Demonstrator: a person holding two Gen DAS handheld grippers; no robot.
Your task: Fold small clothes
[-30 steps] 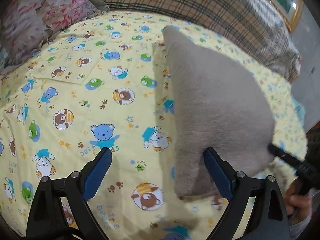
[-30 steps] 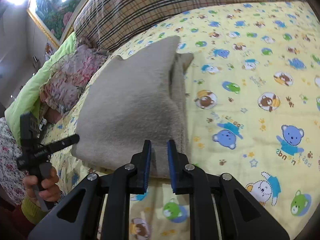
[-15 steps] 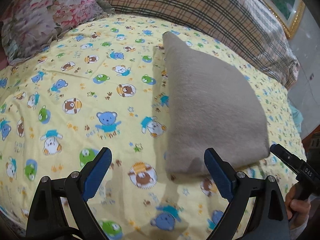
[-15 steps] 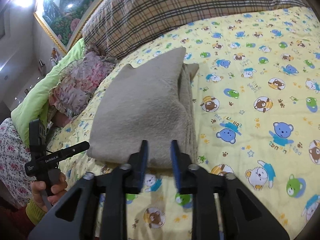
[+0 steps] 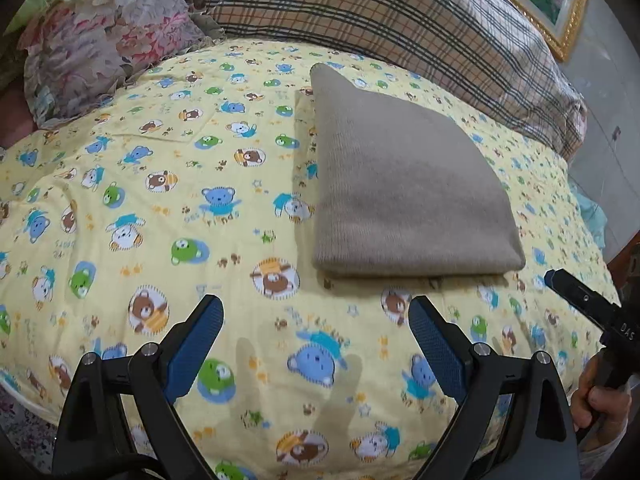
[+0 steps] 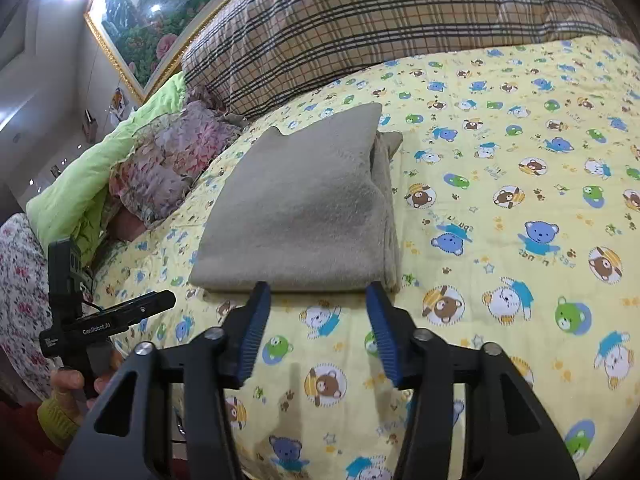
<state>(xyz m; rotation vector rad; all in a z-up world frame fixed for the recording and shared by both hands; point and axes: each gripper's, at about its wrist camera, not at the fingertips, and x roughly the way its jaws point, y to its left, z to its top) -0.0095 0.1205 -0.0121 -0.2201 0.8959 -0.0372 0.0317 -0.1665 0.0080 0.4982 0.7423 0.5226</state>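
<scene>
Lying folded flat on the yellow bear-print quilt [image 5: 168, 216] of the bed, the taupe knit garment [image 5: 404, 196] has its near edge just beyond my fingertips, its stacked layers showing along the right side. My left gripper [image 5: 316, 332] is spread wide and my right gripper [image 6: 318, 312] released, both holding nothing. Bare quilt runs left and right of it; a plaid pillow [image 6: 400, 28] borders the far edge.

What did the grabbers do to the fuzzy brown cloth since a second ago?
The right gripper was pinched shut on the near edge of the folded brown cloth; it has opened, let go and backed off. The cloth's lifted edge dropped flat onto the bear-print sheet. The left gripper stayed open but pulled back. The pillows did not move.
</scene>
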